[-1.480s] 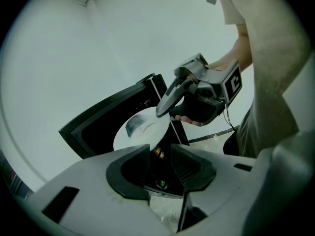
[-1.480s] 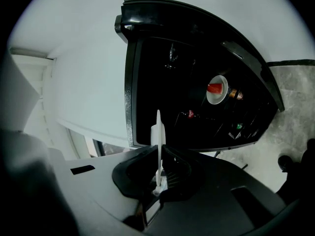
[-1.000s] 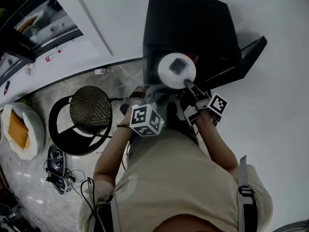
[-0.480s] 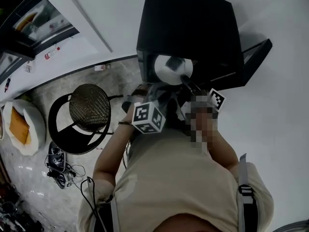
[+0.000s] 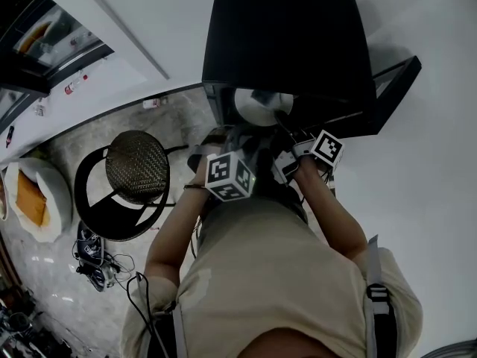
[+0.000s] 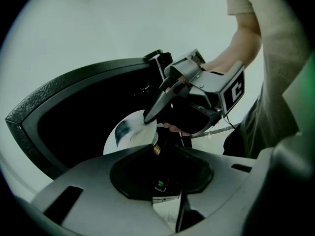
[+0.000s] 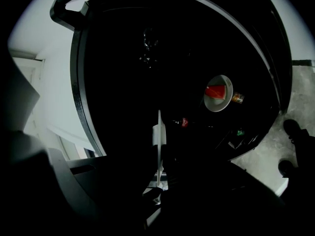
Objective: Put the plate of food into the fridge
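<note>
**pan_fan:** Head view has the round white plate partly under the top edge of the squat black fridge. So it's at the mouth of the open compartment, not set down yet as far as I can tell. Why carry it by one edge like that?

**mo_k:** My guess is the opening is low and tight. The right tool has pinched the near rim, so the plate goes in first, face up, and the dark bit of food doesn't slide off. In the right gripper view the plate is a thin white sliver, edge-on between jaws that are nearly together, so that's a proper grip.

**pan_fan:** And the left tool?

**mo_k:** It's near the plate on the person's left, not touching it. Its jaws have just been closing but there's a gap left, and I can't see anything between them. Looks like a spare hand kept close.

**pan_fan:** Any room inside?

**mo_k:** Right gripper view shows a white bowl with something red in it and a red-labelled bottle further back, apart from the plate. I'd aim for the dark space in front of them.
</note>
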A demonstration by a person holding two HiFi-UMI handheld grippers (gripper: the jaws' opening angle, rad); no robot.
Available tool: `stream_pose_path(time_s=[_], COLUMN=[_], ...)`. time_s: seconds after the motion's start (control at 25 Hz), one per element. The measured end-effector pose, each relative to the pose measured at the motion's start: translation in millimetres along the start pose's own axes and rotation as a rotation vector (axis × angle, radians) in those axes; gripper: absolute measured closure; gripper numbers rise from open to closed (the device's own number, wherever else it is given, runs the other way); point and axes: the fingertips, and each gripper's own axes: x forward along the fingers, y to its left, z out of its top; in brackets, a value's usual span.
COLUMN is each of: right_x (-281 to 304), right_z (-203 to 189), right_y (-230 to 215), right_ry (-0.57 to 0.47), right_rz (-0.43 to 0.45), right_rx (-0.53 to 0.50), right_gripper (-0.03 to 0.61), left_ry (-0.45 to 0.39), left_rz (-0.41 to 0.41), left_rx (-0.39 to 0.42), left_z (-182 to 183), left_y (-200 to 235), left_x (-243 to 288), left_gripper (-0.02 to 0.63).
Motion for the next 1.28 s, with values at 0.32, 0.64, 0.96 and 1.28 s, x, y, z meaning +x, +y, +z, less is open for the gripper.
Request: stream_pose_path(time_s=[0.32, 0.64, 0.96, 1.28], right_x=[8, 13, 25, 38], right_z=[2, 5, 8, 11], right_y=[-9, -13, -12, -9], right_ry=[-0.014, -0.02, -0.011, 0.04], right_rz=[-0.006, -0.025, -0.012, -0.023], right_rx=[0.007, -0.01, 0.011, -0.098], right_gripper=[0.546, 0.548, 0.548, 0.546], left_ry=[0.019, 0.046, 0.048, 0.049], left_rz=[-0.023, -0.021, 0.012, 0.027], left_rx=[-0.004, -0.002, 0.004, -0.021], left_z=[-3, -7, -7, -10], left_y=[-7, -7, 2, 13], left_x=[20, 34, 45, 51], left_gripper=[0.531, 0.538, 0.54, 0.54])
